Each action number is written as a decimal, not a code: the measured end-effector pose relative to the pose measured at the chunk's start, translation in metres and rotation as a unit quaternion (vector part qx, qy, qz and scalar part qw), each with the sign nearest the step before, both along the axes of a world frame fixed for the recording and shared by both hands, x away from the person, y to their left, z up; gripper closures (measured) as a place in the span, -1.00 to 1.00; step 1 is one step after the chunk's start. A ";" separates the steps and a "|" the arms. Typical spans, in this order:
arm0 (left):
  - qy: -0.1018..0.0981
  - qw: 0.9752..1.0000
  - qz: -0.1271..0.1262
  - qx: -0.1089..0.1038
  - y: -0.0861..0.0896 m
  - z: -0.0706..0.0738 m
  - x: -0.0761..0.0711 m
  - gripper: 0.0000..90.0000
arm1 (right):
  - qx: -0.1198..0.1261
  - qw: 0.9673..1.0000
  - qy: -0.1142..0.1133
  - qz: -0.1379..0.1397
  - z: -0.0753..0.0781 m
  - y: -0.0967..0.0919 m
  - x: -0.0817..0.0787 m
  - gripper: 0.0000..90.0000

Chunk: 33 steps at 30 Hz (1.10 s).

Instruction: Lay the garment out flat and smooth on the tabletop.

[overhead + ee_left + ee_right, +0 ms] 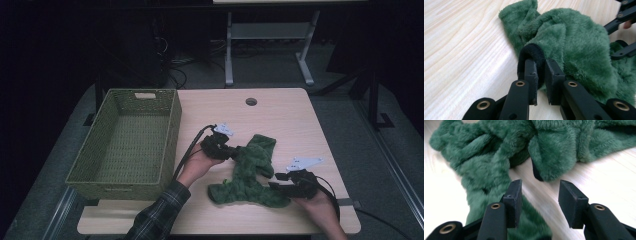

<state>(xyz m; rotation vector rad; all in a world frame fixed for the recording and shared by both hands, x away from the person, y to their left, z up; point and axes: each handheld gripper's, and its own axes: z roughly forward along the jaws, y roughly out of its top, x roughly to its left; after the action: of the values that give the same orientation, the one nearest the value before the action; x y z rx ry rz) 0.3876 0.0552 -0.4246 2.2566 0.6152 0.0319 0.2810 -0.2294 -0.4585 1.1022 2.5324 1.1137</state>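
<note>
A fuzzy green cloth (250, 172) lies crumpled on the light wooden table (285, 112). My left gripper (234, 152) is at the cloth's left edge. In the left gripper view it (540, 62) is shut on the cloth's black hem (532, 50), with the green pile (579, 45) bunched behind. My right gripper (273, 184) rests at the cloth's lower right edge, jaws pointing left. In the right gripper view it (540, 187) stands open; a folded corner of the cloth (551, 152) lies just ahead of the fingertips, not between the pads.
A green woven basket (115, 186) stands empty on the table's left side. A round cable hole (251, 101) sits near the far edge. Bare wood lies beyond the cloth and at the right. The right gripper's black linkage (621, 15) shows at the top right of the left gripper view.
</note>
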 end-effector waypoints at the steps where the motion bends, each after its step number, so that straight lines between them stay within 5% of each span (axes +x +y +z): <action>1: 0.000 1.000 0.001 0.002 0.001 0.000 0.000 0.79 | -0.005 1.000 0.001 -0.001 0.000 0.003 0.003 0.19; 4: -0.002 1.000 0.003 -0.006 0.004 0.003 -0.002 0.80 | -0.014 1.000 0.004 -0.007 -0.003 0.009 0.009 0.25; 10: -0.003 1.000 0.000 -0.006 0.008 0.007 -0.006 0.82 | -0.001 1.000 -0.021 -0.008 0.003 0.008 0.014 0.75; 24: -0.011 0.999 0.042 -0.011 0.036 0.027 -0.033 0.83 | 0.014 0.997 -0.076 0.009 0.053 0.010 0.041 0.84; 29: -0.013 0.998 0.055 0.016 0.046 0.019 -0.046 0.82 | -0.013 0.997 -0.071 0.032 0.062 0.021 0.053 0.84; 33: 0.002 0.997 0.065 0.038 0.050 0.006 -0.047 0.83 | -0.022 0.998 -0.037 0.041 0.051 0.021 0.065 0.84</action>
<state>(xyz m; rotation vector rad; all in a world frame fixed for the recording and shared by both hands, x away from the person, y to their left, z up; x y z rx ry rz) 0.3411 0.1054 -0.4187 2.2874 0.7734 0.1180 0.3464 -0.2081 -0.4074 0.9352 2.5519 1.0926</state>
